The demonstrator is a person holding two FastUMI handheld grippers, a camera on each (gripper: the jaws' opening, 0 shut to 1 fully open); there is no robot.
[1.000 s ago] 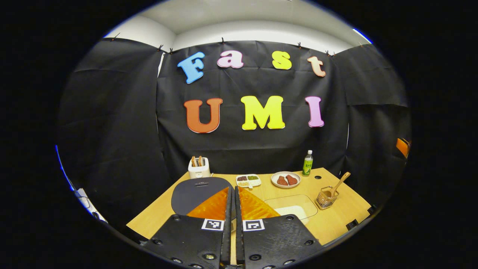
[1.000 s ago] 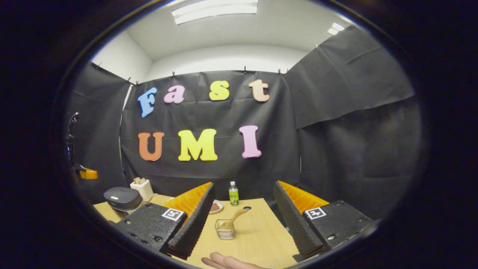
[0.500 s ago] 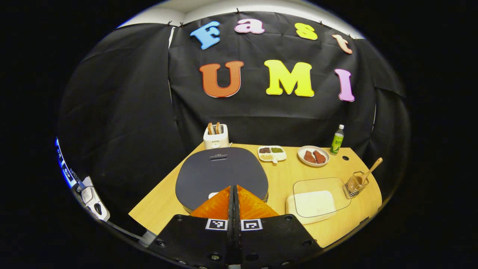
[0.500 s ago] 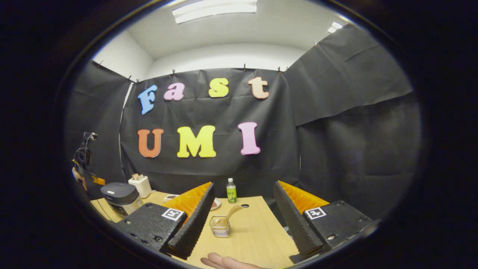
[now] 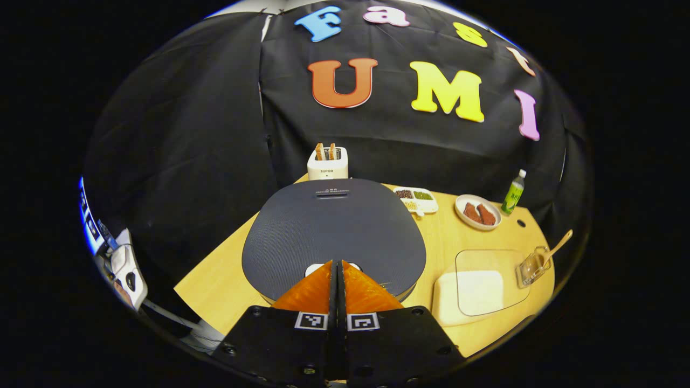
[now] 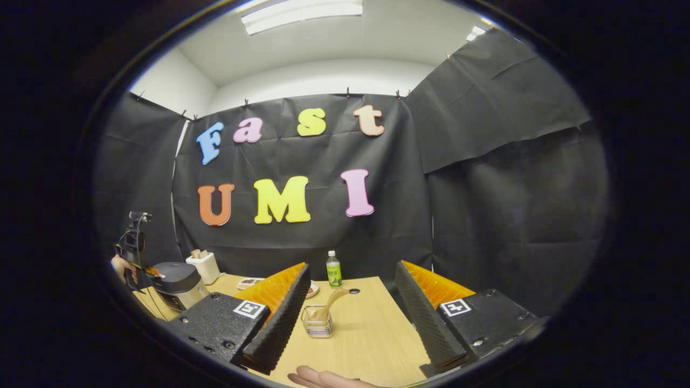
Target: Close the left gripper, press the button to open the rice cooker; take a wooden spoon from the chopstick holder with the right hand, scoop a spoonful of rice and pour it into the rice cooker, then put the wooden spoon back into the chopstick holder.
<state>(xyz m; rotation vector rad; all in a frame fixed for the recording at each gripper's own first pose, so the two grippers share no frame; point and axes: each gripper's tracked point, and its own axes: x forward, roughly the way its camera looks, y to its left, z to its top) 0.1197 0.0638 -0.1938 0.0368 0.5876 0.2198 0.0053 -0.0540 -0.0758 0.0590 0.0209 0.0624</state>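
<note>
The dark grey rice cooker [image 5: 334, 226] stands with its lid down, and its pale button [image 5: 315, 268] lies at the lid's near edge. My left gripper [image 5: 337, 265] is shut, its tips right at that button. At the table's right, a wire chopstick holder [image 5: 531, 267] keeps the wooden spoon [image 5: 558, 245]. A clear box of white rice [image 5: 474, 288] sits beside it. In the right gripper view, my right gripper [image 6: 350, 293] hangs open above the table, with the chopstick holder [image 6: 317, 321] and spoon [image 6: 333, 302] between and beyond its fingers. The rice cooker [image 6: 175, 280] and left gripper [image 6: 135, 258] are far left there.
A white toaster [image 5: 328, 161] stands behind the cooker. A divided dish of beans [image 5: 415, 196], a plate of meat [image 5: 477, 212] and a green bottle [image 5: 513, 189] line the back of the wooden table [image 5: 215, 280]. A person's fingers [image 6: 323, 378] lie at the table's near edge.
My left gripper has tilted down and come close over the cooker lid, its shut tips reaching the button. The right gripper has drifted slightly and stayed open.
</note>
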